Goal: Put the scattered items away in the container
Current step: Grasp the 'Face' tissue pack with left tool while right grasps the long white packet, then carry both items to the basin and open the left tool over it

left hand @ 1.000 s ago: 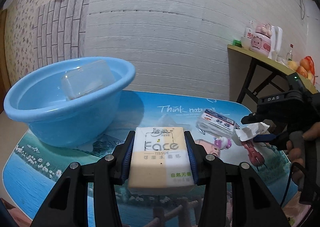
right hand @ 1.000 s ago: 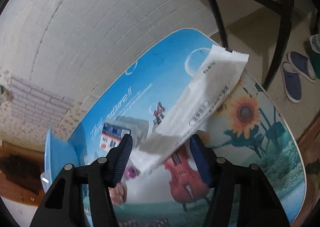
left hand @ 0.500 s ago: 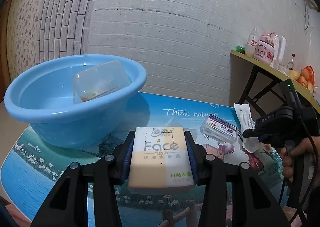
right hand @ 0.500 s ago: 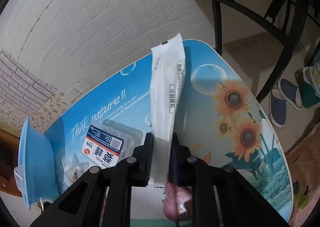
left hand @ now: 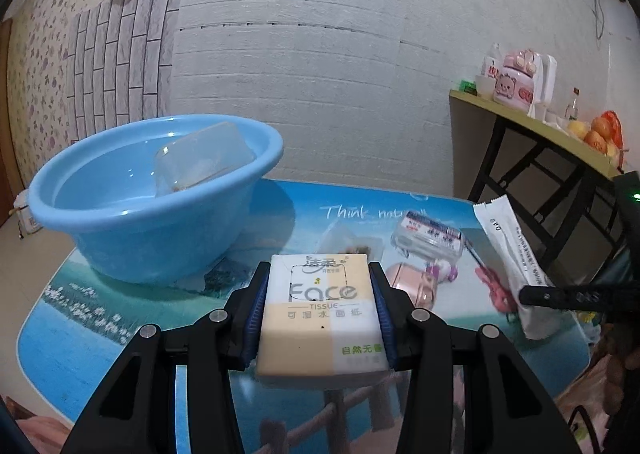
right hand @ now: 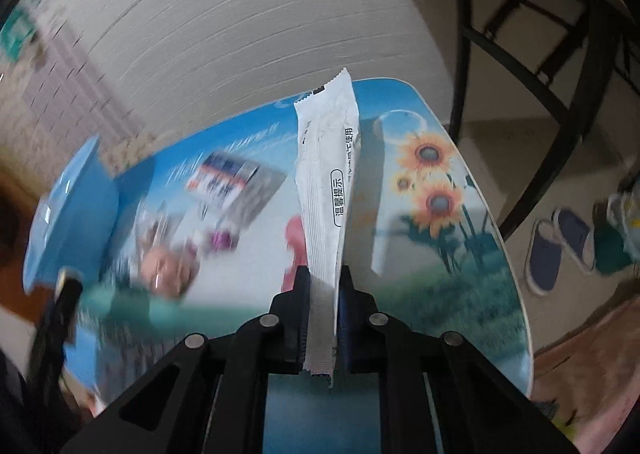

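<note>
Tongs both loaded above the table, near the blue basin.
Left tongs clamp the tissue pack; right tongs pinch the white sachet's end. Carry each over the rim before releasing, sachet hanging clear.

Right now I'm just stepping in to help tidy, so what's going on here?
A person holds two grippers. The left gripper clamps a tissue pack above the table, short of the blue basin, where a clear box already lies. The right gripper pinches a white sachet. A labelled box is still on the table.
</note>
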